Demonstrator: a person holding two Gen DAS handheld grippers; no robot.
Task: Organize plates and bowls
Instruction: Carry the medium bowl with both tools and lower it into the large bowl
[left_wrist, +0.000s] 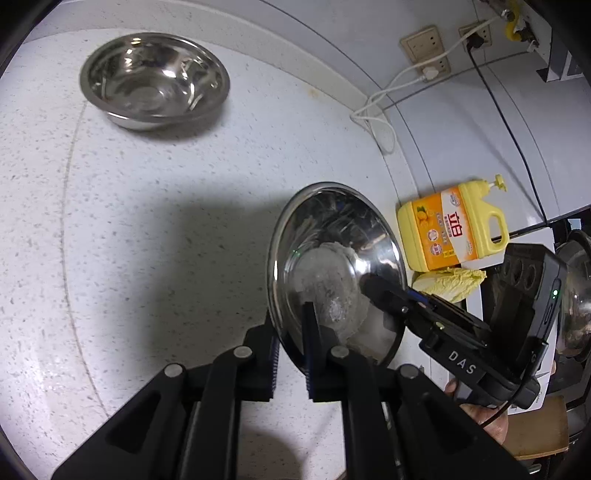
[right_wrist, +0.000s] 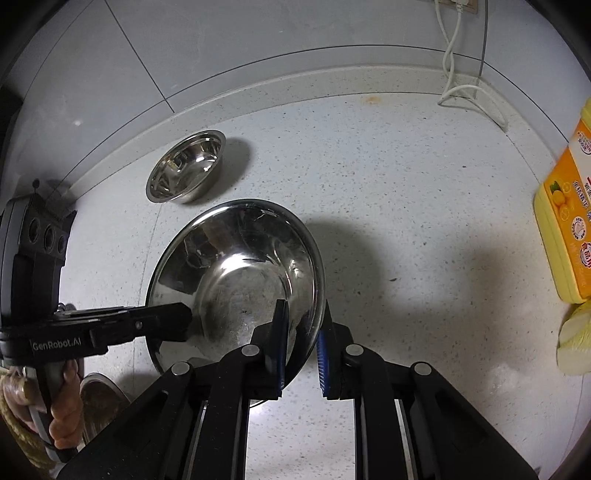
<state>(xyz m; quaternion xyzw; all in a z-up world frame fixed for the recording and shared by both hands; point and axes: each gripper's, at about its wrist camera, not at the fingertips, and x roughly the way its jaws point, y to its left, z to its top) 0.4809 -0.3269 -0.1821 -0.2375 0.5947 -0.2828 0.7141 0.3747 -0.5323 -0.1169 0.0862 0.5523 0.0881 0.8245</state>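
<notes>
A large steel bowl (left_wrist: 332, 258) hangs tilted above the speckled counter (left_wrist: 147, 221), held from two sides. My left gripper (left_wrist: 291, 332) is shut on its near rim, one finger inside and one outside. My right gripper (right_wrist: 303, 314) is shut on the opposite rim of the same bowl (right_wrist: 236, 266). Each gripper shows in the other's view: the right gripper (left_wrist: 373, 284) reaches in from the right, the left gripper (right_wrist: 184, 317) from the left. A second, smaller steel bowl (left_wrist: 155, 81) stands upright on the counter near the back wall, also seen as the far bowl (right_wrist: 186, 168).
A yellow detergent bottle (left_wrist: 454, 229) and a piece of cabbage (left_wrist: 450, 282) sit at the counter's right. A white cable (left_wrist: 380, 110) trails from wall sockets. More steel ware (right_wrist: 103, 398) lies low at the left by a hand (right_wrist: 66, 402).
</notes>
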